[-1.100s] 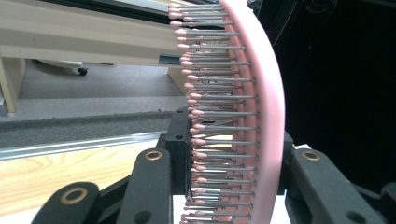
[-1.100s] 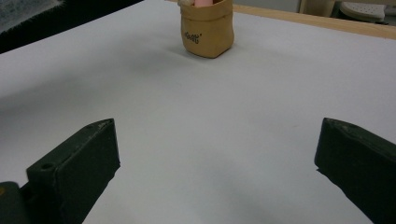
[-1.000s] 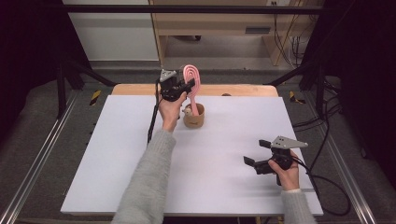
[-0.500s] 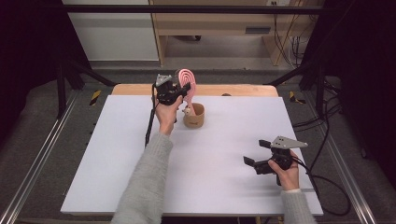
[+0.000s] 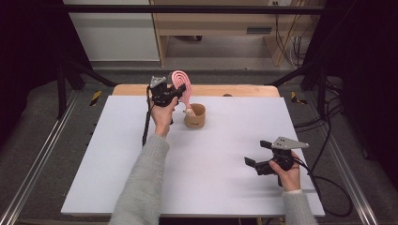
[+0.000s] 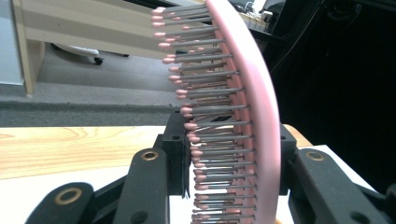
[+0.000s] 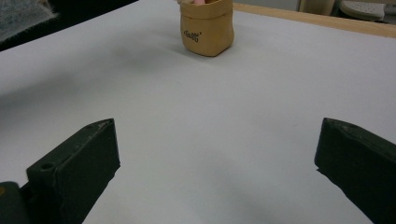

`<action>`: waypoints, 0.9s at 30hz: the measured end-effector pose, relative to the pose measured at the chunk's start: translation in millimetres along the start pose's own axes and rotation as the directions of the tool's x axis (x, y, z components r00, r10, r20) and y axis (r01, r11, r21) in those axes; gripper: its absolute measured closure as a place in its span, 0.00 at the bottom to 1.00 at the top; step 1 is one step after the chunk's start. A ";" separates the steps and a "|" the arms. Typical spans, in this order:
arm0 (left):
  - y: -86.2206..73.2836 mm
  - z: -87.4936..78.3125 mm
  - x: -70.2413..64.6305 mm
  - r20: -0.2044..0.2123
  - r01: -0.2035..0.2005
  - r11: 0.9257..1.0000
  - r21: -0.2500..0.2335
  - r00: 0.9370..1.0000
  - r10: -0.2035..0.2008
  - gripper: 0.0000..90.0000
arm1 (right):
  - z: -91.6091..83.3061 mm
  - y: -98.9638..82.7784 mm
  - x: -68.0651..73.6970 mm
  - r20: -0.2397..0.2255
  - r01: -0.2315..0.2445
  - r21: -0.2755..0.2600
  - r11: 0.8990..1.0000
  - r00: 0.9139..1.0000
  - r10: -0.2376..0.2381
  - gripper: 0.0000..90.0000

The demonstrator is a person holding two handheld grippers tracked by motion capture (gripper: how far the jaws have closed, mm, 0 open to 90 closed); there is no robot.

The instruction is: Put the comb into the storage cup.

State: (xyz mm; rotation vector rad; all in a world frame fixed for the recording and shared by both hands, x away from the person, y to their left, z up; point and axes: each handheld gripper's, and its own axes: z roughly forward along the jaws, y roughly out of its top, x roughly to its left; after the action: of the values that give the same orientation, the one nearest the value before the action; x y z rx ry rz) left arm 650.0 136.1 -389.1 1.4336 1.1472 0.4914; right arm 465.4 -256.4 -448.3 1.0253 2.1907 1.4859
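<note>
A pink hairbrush (image 5: 182,86) is held up above the far middle of the white table, with my left gripper (image 5: 177,92) shut on it. In the left gripper view the brush (image 6: 243,116) stands between the two black jaws, bristles pointing left. Its handle end hangs at the rim of a small tan pouch (image 5: 195,116) that stands upright just right of the left hand. The pouch (image 7: 207,27) shows far off in the right gripper view. My right gripper (image 5: 256,154) rests low at the near right of the table, open, with nothing between its jaws.
The white table top (image 5: 216,168) lies on a wooden board (image 5: 234,90) whose far edge shows. A black cable (image 5: 146,123) trails from the left gripper down the table. Metal rails (image 5: 37,164) run along both sides, and a wooden bench (image 5: 220,28) stands beyond.
My left gripper has lifted the hairbrush and drawn it left, so the brush stands higher and more clear of the pouch. The right gripper has stayed put.
</note>
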 end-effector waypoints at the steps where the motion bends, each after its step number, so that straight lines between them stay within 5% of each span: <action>1: 0.1 -0.3 0.1 0.000 -0.006 1.000 0.003 1.000 0.006 0.67 | 0.0 0.0 0.0 0.000 0.000 0.000 1.000 1.000 0.000 0.00; 17: 0.2 -6.9 -2.2 -0.029 -0.102 0.994 0.040 0.994 0.103 0.47 | 0.0 0.5 0.5 0.002 0.002 0.000 1.000 1.000 -0.002 0.00; 27: -1.3 -13.4 -0.7 -0.028 -0.124 0.992 0.032 0.992 0.125 0.36 | 0.3 0.7 0.8 0.003 0.001 0.001 1.000 1.000 -0.001 0.00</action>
State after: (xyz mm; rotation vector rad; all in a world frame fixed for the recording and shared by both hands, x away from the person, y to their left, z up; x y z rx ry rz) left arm 638.1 142.0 -386.9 1.5351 1.0971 0.5864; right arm 465.3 -255.5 -447.8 1.0255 2.1897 1.4819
